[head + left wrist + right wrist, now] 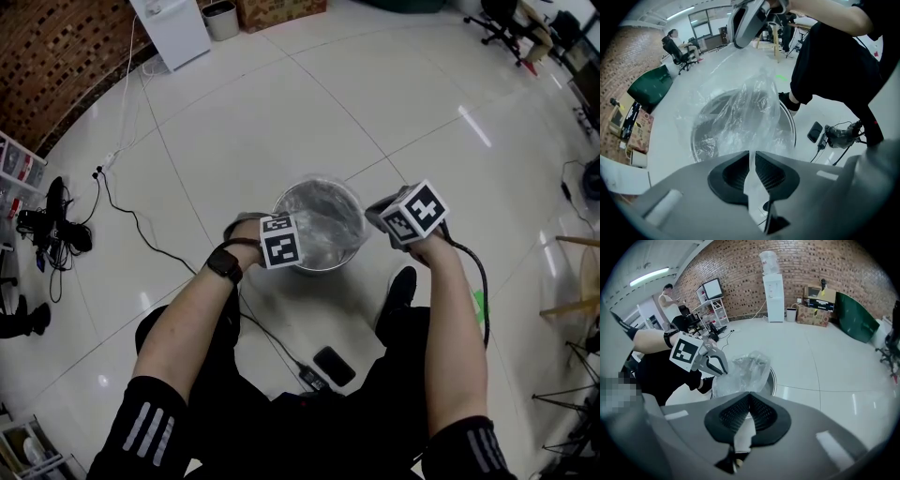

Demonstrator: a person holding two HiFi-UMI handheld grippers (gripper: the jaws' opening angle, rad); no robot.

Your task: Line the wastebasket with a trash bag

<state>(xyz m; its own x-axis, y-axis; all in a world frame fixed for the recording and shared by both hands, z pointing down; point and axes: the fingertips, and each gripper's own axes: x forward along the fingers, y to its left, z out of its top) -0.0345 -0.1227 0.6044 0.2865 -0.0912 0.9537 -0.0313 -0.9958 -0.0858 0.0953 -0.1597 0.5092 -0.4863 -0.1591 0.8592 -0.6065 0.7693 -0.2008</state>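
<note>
Left tool (751,157) clamps the clear trash bag (740,105), right tool (749,398) pinches it too — wastebasket (323,264) just beyond both tips.

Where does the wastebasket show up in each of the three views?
Head view: wastebasket at centre.
Left gripper view: wastebasket mid-frame, veiled by plastic, rim clearest at right.
Right gripper view: wastebasket small, just below centre.
Shared landmark: the clear trash bag bunched over its mouth.
</note>
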